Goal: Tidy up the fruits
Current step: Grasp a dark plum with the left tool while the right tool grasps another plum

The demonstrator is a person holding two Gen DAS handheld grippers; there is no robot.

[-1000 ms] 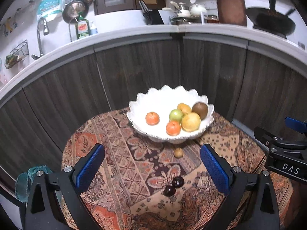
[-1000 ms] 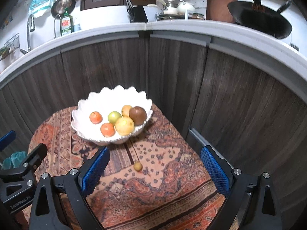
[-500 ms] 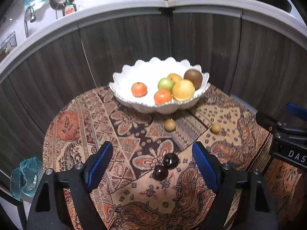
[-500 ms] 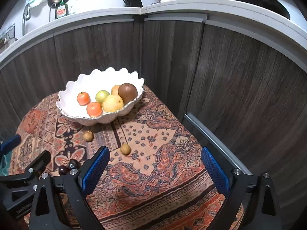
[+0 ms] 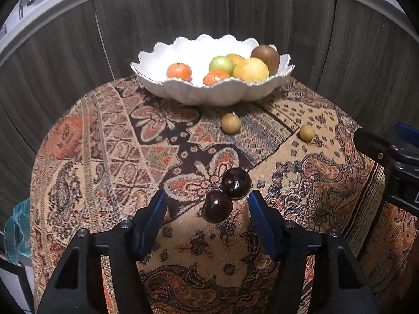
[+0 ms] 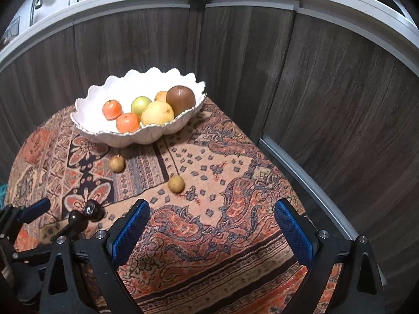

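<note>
A white scalloped bowl [image 5: 183, 93] [image 6: 86, 128] at the back of the patterned table holds several fruits. Two dark glossy fruits lie on the cloth, one [image 5: 216, 206] [image 6: 77, 220] between the left gripper's blue pads, the other [image 5: 236, 183] [image 6: 91, 210] just beyond. My left gripper [image 5: 207, 206] is open, its pads either side of the near dark fruit without touching it. Two small tan fruits [image 5: 230, 123] [image 5: 306, 132] lie in front of the bowl, also in the right wrist view [image 6: 116, 164] [image 6: 176, 183]. My right gripper [image 6: 212, 217] is open and empty, just short of the right tan fruit.
Dark wood cabinet panels [image 6: 327, 78] curve behind and to the right of the table. A metal strip [image 6: 293, 167] runs along the floor at the right. A teal bag [image 5: 15, 225] sits off the table's left edge. The table edge falls away near both grippers.
Both grippers have moved down and forward toward the table. The left gripper has come around the near dark fruit and narrowed somewhat. The right gripper has neared the right tan fruit.
</note>
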